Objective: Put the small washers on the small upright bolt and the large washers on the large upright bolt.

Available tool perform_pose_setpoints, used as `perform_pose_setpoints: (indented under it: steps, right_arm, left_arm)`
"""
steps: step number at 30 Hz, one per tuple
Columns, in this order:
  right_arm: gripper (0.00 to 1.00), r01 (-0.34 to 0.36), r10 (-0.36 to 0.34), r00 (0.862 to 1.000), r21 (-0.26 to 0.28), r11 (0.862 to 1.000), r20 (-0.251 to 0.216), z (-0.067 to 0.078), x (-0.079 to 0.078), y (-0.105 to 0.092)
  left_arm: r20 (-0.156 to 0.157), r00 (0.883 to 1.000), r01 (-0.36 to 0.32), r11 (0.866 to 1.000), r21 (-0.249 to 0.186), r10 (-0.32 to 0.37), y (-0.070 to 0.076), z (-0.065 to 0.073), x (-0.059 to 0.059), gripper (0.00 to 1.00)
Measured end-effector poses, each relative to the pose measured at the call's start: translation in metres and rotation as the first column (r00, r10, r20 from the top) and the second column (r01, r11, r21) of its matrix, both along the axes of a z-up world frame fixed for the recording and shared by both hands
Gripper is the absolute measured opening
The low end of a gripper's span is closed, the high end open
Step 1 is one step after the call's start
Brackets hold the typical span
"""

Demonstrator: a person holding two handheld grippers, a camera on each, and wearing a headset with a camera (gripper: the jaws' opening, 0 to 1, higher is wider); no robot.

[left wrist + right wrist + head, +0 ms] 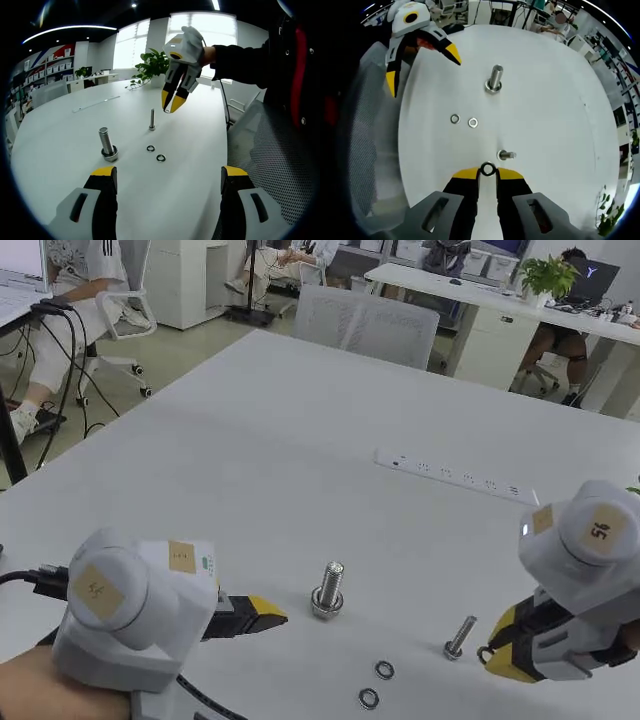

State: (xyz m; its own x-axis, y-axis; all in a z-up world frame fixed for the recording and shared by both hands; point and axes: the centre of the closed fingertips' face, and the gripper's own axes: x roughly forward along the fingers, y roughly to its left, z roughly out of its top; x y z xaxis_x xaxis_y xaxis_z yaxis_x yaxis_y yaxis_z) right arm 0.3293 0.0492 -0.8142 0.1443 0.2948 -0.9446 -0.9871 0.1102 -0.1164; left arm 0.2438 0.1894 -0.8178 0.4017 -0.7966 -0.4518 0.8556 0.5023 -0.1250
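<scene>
The large upright bolt stands mid-table. To its right stands the small upright bolt. Two small washers lie flat in front of the bolts. My right gripper is shut on a small washer, just short of the small bolt and above the table. My left gripper stays wide open with nothing in it, left of the large bolt.
A white power strip lies across the far right of the white table. A grey mesh chair stands at the far edge. A potted plant and seated people are beyond, at other desks.
</scene>
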Motion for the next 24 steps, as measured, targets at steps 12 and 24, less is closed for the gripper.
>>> perform_pose_setpoints:
  steps: [12, 24]
  right_arm:
    - [0.13, 0.003, -0.003, 1.0, 0.015, 1.0, 0.028, 0.013, 0.012, 0.003]
    - [0.13, -0.01, 0.01, 1.0, 0.01, 1.0, 0.029, 0.011, 0.021, 0.011]
  left_arm:
    - [-0.001, 1.0, 0.002, 1.0, 0.0, -0.002, 0.0, -0.001, 0.0, 0.85]
    - [-0.005, 1.0, -0.005, 1.0, -0.001, 0.005, 0.001, -0.002, 0.002, 0.85]
